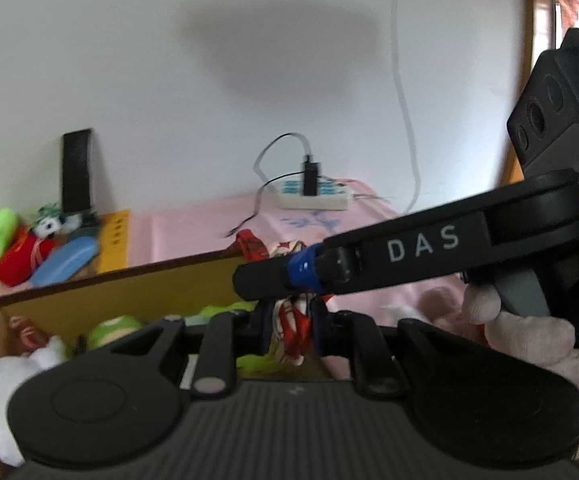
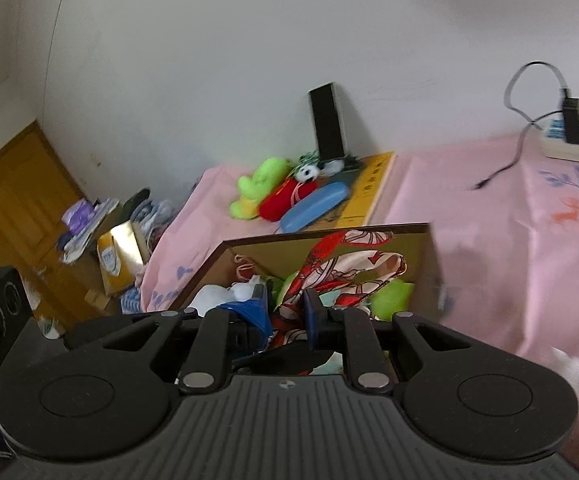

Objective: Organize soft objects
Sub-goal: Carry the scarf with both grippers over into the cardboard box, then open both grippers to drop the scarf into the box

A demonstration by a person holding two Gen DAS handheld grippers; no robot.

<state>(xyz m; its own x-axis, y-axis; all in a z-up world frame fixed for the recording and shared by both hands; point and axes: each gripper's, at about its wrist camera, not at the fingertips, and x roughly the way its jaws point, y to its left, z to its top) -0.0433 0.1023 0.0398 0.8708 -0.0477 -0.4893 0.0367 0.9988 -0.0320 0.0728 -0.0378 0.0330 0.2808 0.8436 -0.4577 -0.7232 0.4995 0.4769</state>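
Note:
A red-and-white patterned scarf hangs over an open cardboard box that holds a white plush and green plush toys. My right gripper is shut on the scarf above the box. My left gripper is also shut on the same scarf, with the box below and to its left. The right gripper's body crosses the left wrist view just above the left fingers.
On the pink bedsheet behind the box lie a green plush, a red plush, a blue case and a yellow book. A power strip with cables sits by the wall. Clutter lies on the floor at the left.

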